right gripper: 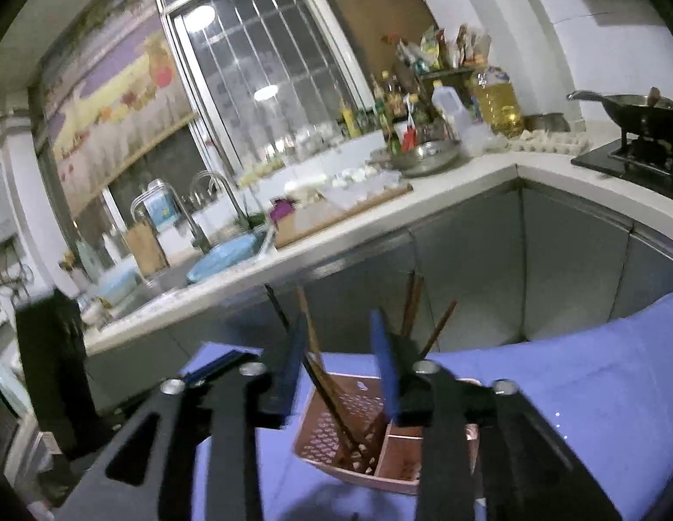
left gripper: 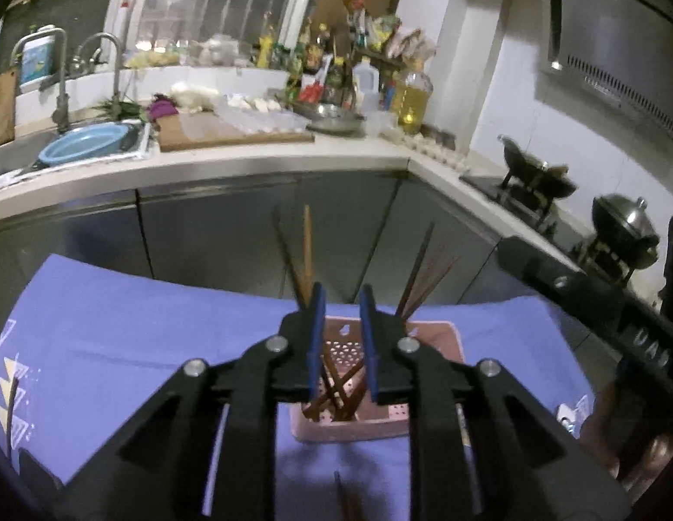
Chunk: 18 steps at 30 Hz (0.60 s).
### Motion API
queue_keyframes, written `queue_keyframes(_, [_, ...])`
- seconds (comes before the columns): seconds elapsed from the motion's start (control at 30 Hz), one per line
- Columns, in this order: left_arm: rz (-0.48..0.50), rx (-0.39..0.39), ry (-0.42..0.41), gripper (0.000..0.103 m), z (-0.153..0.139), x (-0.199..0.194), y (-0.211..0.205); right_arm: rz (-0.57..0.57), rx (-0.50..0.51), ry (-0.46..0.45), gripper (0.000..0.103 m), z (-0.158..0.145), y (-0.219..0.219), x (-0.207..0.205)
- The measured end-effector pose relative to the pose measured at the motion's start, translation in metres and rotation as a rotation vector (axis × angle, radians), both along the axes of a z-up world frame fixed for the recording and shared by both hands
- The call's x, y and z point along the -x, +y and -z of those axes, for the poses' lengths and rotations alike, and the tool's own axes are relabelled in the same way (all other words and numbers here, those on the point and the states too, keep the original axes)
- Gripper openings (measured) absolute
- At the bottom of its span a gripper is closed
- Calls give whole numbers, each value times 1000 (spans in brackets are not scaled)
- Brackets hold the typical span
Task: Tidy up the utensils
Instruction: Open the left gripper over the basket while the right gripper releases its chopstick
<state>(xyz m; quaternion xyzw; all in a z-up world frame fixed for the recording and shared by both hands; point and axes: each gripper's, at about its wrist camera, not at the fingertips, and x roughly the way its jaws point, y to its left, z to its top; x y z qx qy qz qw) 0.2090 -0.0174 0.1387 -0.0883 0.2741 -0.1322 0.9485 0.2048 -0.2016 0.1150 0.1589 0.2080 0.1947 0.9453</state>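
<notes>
Left gripper (left gripper: 341, 304) hovers above pink perforated plastic utensil holder (left gripper: 456, 338), blue-padded fingers (left gripper: 315, 338) parted, nothing between them. Brown chopsticks (left gripper: 307, 252) stand tilted in the holder; one more lies on the purple cloth (left gripper: 119, 330) covering the bench. Right gripper (right gripper: 336, 334) hovers tilted over the same holder, fingers (right gripper: 382, 356) parted, empty. No writing legible.

Home kitchen — sink (left gripper: 15, 152) with taps, gas stove (left gripper: 523, 204), oil bottle (left gripper: 412, 97), range hood (left gripper: 618, 43)
</notes>
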Motion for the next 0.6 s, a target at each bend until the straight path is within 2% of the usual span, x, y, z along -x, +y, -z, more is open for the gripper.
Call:
queue_keyframes(0.13, [0,2,-48,16,-4,39,9,-11,-18,-37,48,-7,-6,36])
queue_keyframes(0.23, [1,-23,-48,18,9,68,15,-22,-26,-18,55,10,-7,66])
queue_keyframes(0.33, [3,-54,-10,19,35,94,21,-44,28,61,55,49,0,89])
queue_keyframes(0.43, [19,-114,77,19,75,110,21,-57,114,194,55,104,11,104])
queue_keyframes(0.5, [39,-138,155,19,106,120,20,-76,152,290,49,141,19,116])
queue_keyframes(0.6, [61,-145,249,19,142,136,20,-96,234,363,36,180,35,134])
